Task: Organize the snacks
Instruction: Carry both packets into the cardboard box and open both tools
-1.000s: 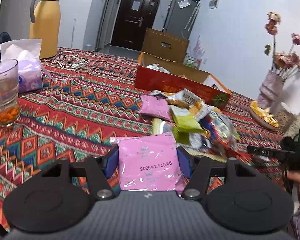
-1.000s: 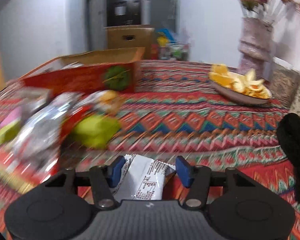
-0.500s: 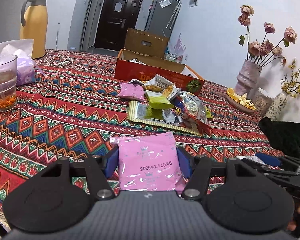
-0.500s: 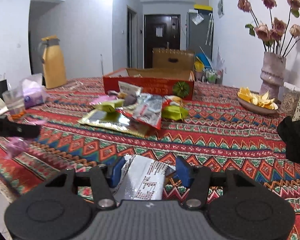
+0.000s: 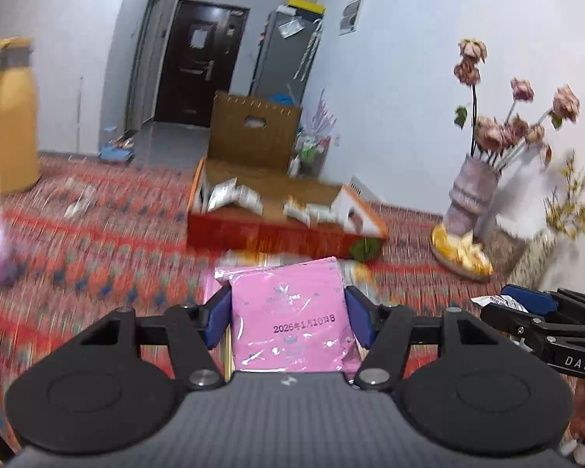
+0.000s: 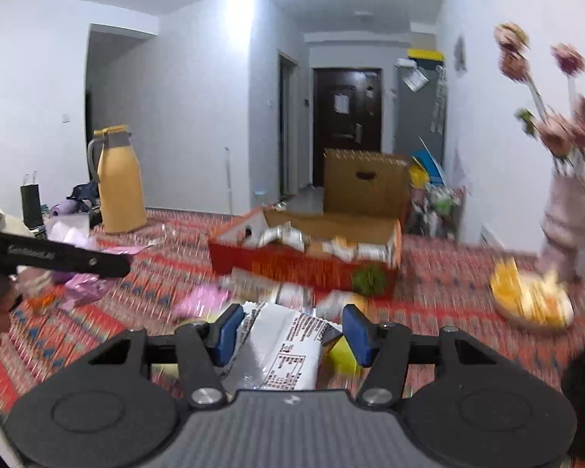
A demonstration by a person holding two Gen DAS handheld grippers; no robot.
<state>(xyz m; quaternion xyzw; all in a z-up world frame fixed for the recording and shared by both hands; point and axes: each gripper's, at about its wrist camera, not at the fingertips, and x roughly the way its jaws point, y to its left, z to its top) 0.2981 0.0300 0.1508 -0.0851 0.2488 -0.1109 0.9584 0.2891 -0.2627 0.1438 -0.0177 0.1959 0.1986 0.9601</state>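
Going left to right with the red box (image 5: pixel 284 234) as the landmark. Far left of it on the worktop (image 5: pixel 97 257) sits the yellow thermos jug (image 5: pixel 7 117), pretty blurred in the left wrist view.

The left gripper (image 5: pixel 288 318) has its 2 blue-padded fingers (image 5: pixel 216 319) clamped on the pink snack packet (image 5: pixel 290 316). The packet sits square between them, its edges pressed against both pads, its top sticking out past the fingertips toward the box and its lower end running back to the gripper body. It's held up in front of the box's near wall, not lying on the cloth.

The red box is open, flap up at the back, with a bunch of white and silvery packets already inside. Loose snacks are smeared out on the worktop just in front of it.

The right gripper (image 6: pixel 290 331) is closed on the white snack packet (image 6: pixel 280 347). That one's tilted and crumpled, touching the left pad, and I can't tell if it meets the right pad. It's also in front of the box.

Right of the box: a plate of yellow chips (image 6: pixel 530 296) and a vase of pink flowers (image 5: pixel 474 191).
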